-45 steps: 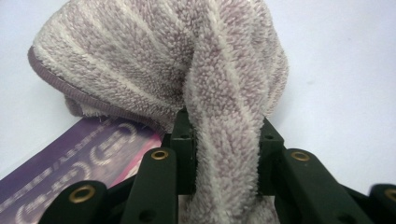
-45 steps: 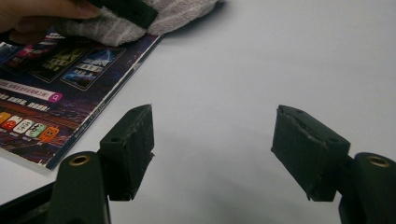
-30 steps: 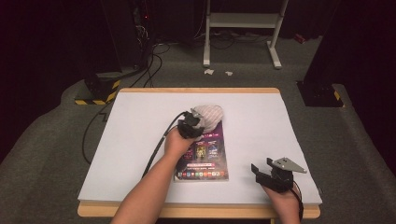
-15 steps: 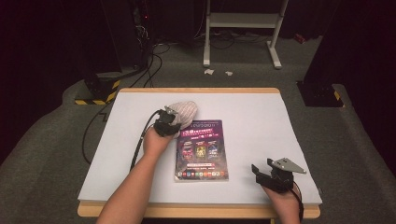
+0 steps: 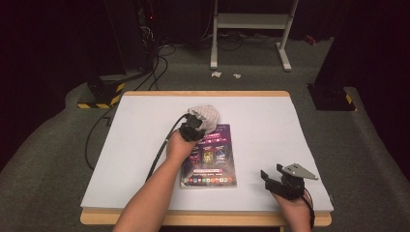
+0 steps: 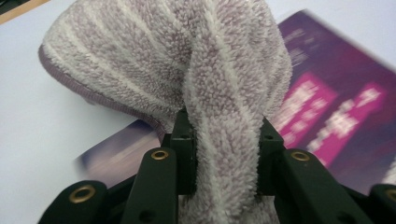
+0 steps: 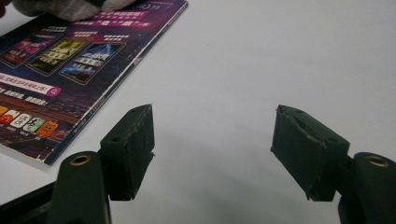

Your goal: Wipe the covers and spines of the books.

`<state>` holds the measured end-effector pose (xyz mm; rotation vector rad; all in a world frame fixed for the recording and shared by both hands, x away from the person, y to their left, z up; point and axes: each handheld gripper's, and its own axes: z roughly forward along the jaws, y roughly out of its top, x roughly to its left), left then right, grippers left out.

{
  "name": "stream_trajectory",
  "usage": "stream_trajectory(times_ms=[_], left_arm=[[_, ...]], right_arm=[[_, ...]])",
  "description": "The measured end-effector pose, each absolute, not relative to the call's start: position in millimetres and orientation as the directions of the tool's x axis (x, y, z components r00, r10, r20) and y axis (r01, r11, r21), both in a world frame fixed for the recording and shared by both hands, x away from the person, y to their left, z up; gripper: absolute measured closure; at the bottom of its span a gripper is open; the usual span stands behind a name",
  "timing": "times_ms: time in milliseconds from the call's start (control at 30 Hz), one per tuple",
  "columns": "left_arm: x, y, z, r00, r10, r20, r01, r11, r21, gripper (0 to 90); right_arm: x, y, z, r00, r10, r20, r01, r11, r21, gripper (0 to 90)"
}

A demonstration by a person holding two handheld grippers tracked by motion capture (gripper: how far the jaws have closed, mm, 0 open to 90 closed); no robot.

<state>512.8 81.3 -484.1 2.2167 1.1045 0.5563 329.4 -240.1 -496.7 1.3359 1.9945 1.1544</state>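
You are wiping the purple booklet with the striped towel, which your left gripper is pinching in a thick fold between its jaws, bunched over the booklet's far end. Your right gripper is waiting spread and empty near the table's front edge. Next you probably need to be dragging the towel toward you; the blur hides how firmly it is pressing.
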Motion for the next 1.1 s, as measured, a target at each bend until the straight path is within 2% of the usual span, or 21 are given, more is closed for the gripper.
stream_trajectory(times_ms=[367,467,700,1100], left_arm=[[509,14,-485,0.657,0.752,0.057,0.520,-0.507,0.688,68.0],[508,6,-485,0.653,0.751,0.094,0.505,-0.525,0.685,68.0],[514,35,-487,0.616,0.784,0.077,0.540,-0.492,0.683,68.1],[515,125,-486,0.506,0.857,0.096,0.589,-0.425,0.687,68.3]], right_arm=[[329,-239,-498,-0.422,0.903,0.077,0.513,0.168,0.842,29.7],[329,-239,-498,-0.426,0.902,0.078,0.511,0.168,0.843,29.7],[329,-237,-498,-0.429,0.900,0.076,0.509,0.172,0.843,29.7],[330,-233,-501,-0.439,0.896,0.061,0.513,0.194,0.836,29.7]])
